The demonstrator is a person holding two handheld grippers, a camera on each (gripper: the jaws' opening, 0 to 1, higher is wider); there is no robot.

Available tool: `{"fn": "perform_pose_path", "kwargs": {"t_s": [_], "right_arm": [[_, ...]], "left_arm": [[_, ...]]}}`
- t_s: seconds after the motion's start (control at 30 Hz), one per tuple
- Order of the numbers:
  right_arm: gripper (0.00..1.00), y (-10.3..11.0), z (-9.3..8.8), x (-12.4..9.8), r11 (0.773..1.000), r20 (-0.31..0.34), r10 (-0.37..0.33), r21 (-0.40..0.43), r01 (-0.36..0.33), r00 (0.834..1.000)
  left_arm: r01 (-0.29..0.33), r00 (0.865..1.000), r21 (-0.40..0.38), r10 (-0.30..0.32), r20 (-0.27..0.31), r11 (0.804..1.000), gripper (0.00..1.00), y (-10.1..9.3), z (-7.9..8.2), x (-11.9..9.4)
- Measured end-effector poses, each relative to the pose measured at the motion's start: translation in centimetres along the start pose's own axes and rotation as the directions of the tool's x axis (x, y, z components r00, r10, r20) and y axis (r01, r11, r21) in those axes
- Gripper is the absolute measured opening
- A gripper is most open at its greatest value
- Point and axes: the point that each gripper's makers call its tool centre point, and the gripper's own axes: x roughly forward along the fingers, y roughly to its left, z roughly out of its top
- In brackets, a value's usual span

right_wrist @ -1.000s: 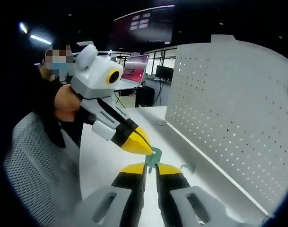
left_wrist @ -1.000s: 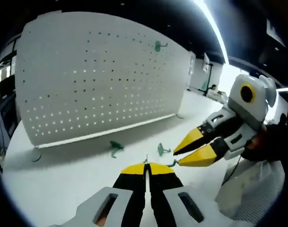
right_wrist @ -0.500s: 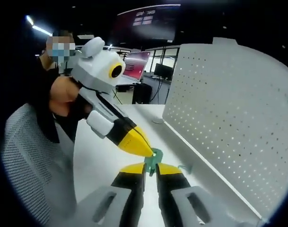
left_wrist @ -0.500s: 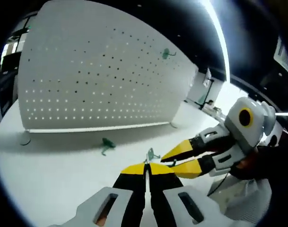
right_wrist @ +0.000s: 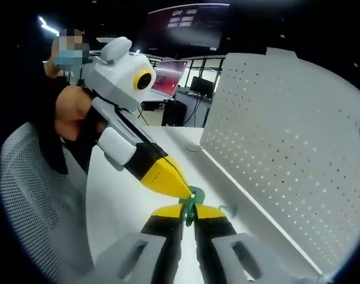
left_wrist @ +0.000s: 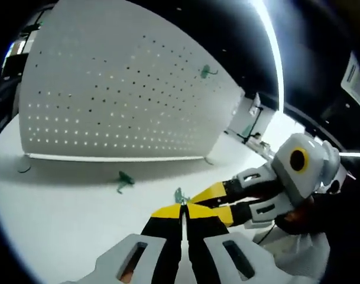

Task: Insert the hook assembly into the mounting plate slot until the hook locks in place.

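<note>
Holding green hook clamped in right tool at 6 o'clock, left tool closed, empty, touching it; standing well apart from pegboard at 3 o'clock; insertion pending; spare hooks lying on desk.

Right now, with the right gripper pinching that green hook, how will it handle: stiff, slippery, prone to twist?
The green hook looks like thin moulded plastic: probably light and fairly stiff. The right gripper pinches only a small part, so it may pivot if bumped. The left gripper tip sits against it, likely helping to steady it.
</note>
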Motion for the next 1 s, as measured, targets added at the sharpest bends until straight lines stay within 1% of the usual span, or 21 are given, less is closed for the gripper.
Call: {"fn": "perform_pose_path", "kwargs": {"t_s": [0.37,0.53,0.63,0.8,0.87,1.0], "right_arm": [[0.01,-0.3,-0.2,0.0,1.000,-0.002,0.004,0.018,-0.004,1.000],[0.01,-0.3,-0.1,-0.1,0.999,-0.002,0.005,0.037,-0.004,1.000],[0.01,-0.5,-0.1,-0.3,0.999,0.002,-0.002,0.043,0.002,1.000],[0.01,-0.7,0.2,-0.4,0.999,0.010,-0.014,0.049,0.014,1.000],[0.01,-0.9,0.2,-0.5,0.998,0.012,-0.020,0.052,0.019,1.000],[0.01,-1.2,0.2,-0.6,0.998,0.015,-0.033,0.056,0.032,0.999]], "left_arm": [[0.005,1.000,-0.023,-0.005,-0.007,1.000,0.01,0.0,-0.2,0.2],[0.013,1.000,-0.013,-0.013,-0.005,1.000,0.01,-0.2,-0.2,0.2],[0.025,1.000,0.031,-0.025,0.000,0.999,0.02,-0.5,0.1,0.2],[0.019,1.000,0.112,-0.019,-0.002,0.993,0.03,-0.9,0.4,0.1],[0.021,1.000,0.144,-0.022,0.003,0.989,0.06,-1.2,0.6,0.2],[0.000,1.000,0.205,-0.002,0.007,0.979,0.14,-1.2,0.9,0.2]]}}
